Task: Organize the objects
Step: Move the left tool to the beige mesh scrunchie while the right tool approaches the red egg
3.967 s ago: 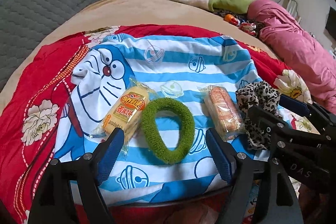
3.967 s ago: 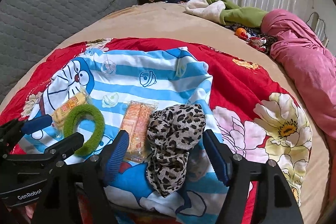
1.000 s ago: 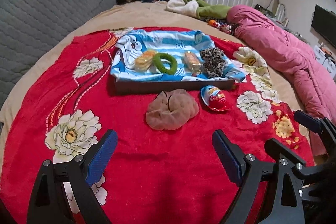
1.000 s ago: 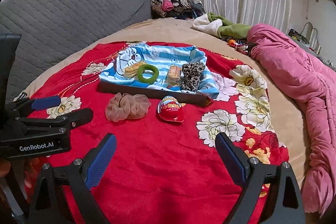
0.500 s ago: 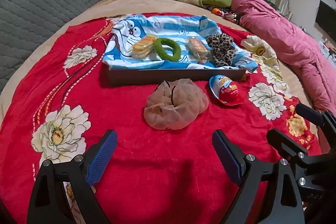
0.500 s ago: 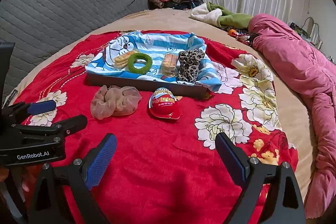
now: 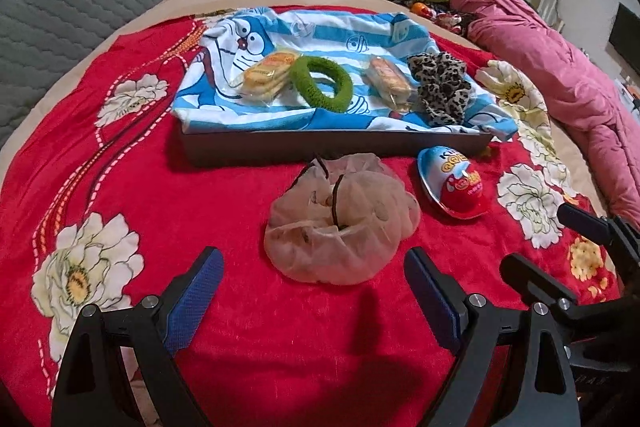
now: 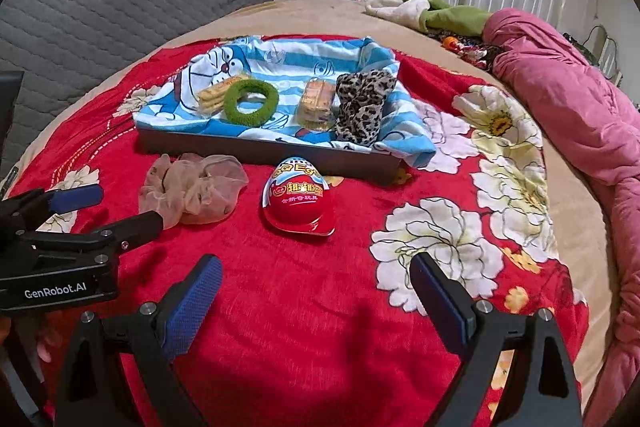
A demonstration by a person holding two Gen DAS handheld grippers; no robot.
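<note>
Both grippers have dropped closer: beige scrunchie [image 7: 340,223] lies on the bed at 12 o'clock of our left gripper [image 7: 312,297], jaws spread, empty; egg toy [image 8: 298,201] likewise ahead of right gripper [image 8: 314,297], jaws spread. We should straddle each squarely, then lift into the tray [image 7: 332,147].

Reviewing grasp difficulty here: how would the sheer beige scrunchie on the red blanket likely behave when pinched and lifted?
The beige scrunchie looks like thin, gathered fabric, so it is probably very light and floppy, and would likely squash and droop between the pads. Lying flat and crumpled, it seems unlikely to roll.
</note>
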